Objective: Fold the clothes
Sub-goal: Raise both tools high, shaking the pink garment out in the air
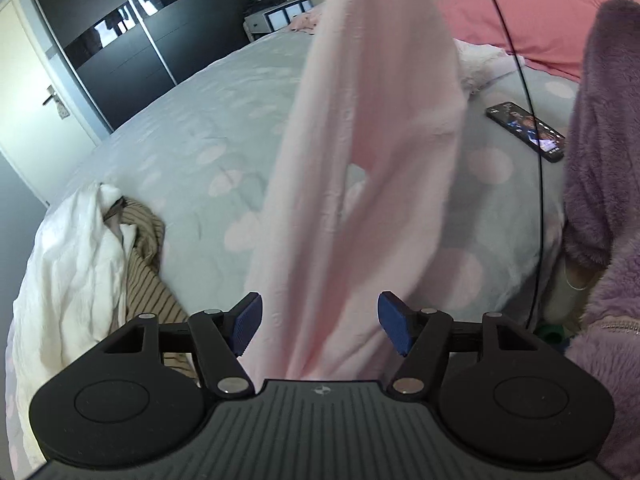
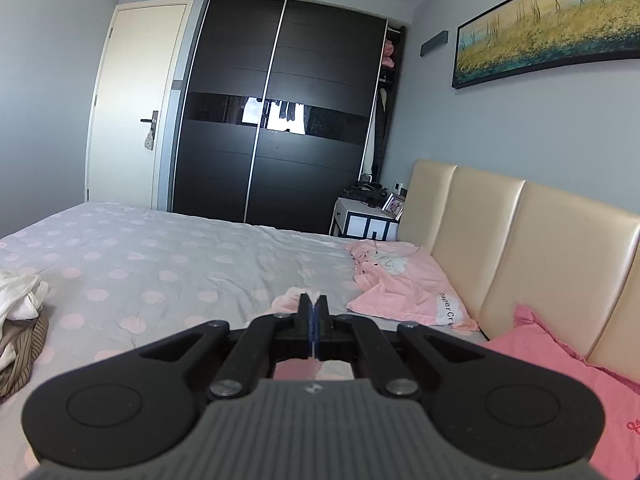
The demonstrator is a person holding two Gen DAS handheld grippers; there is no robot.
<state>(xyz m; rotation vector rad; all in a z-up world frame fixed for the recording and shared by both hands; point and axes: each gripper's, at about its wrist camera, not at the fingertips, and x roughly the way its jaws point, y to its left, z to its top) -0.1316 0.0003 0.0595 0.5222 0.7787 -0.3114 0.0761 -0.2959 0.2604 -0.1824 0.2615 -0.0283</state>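
My right claw (image 2: 312,307) pinches the pink garment (image 1: 360,184) over the dotted bed (image 1: 192,152); my left claw (image 1: 320,326) gapes wide around it.

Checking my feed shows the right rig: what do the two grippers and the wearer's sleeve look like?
Both the left gripper and right gripper have black linkage arms with silver pivot pins, blue ribbed finger pads, round black side discs and a grey ribbed body bearing a small logo. A thin black cable runs past a fuzzy purple sleeve.
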